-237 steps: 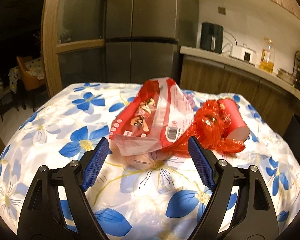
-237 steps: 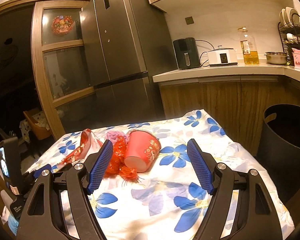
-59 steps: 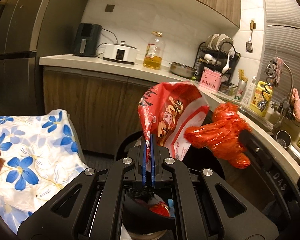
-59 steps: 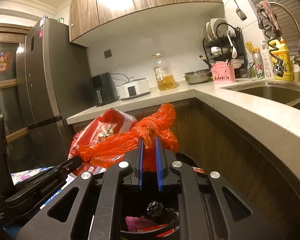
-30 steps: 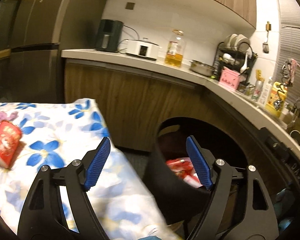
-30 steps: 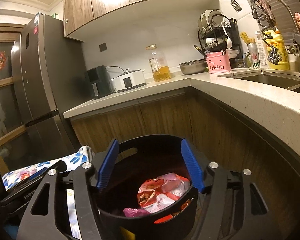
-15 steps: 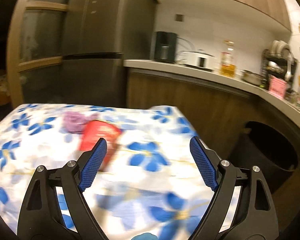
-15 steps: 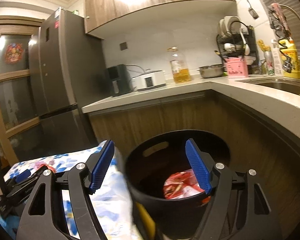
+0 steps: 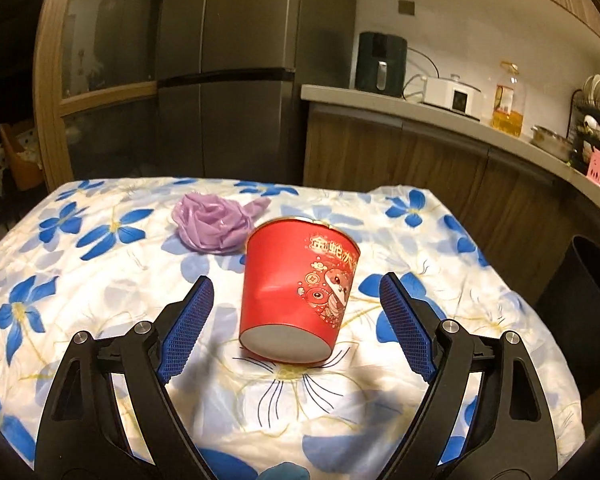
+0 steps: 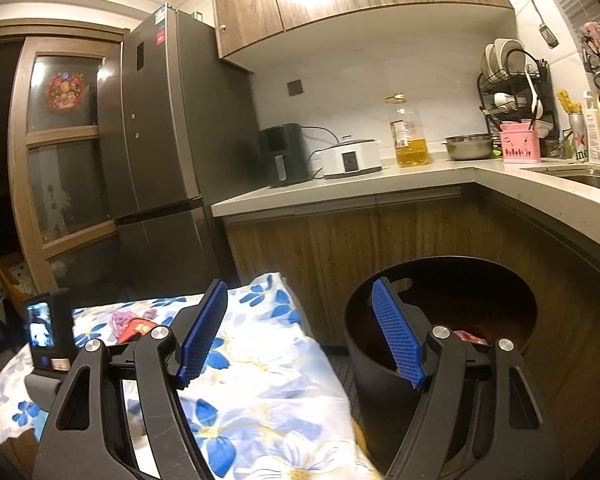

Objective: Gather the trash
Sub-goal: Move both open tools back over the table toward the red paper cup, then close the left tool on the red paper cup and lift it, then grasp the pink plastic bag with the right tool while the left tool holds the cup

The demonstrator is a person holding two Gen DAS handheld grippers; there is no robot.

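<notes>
A red paper cup [image 9: 300, 292] lies on its side on the flowered tablecloth [image 9: 100, 300], its grey base towards me. My left gripper [image 9: 294, 280] is open, with one blue finger on each side of the cup's base and neither pad touching it. Just behind the cup sits a crumpled purple plastic bag [image 9: 214, 224]. My right gripper [image 10: 299, 284] is open and empty, held between the table corner and the black trash bin [image 10: 380, 400]. A red wrapper [image 10: 468, 336] shows inside the bin. The cup [image 10: 136, 328] is small at the far left in the right wrist view.
The bin [image 9: 592, 280] stands on the floor off the table's right edge, against the wooden counter cabinets [image 9: 420, 168]. A grey fridge [image 9: 240, 80] rises behind the table. The left gripper's body with a small screen [image 10: 46, 328] sits at the left of the right wrist view.
The left gripper swung from the bin to the table and closed in on the red cup. The right gripper turned left, so the bin slid right and the table came into view.
</notes>
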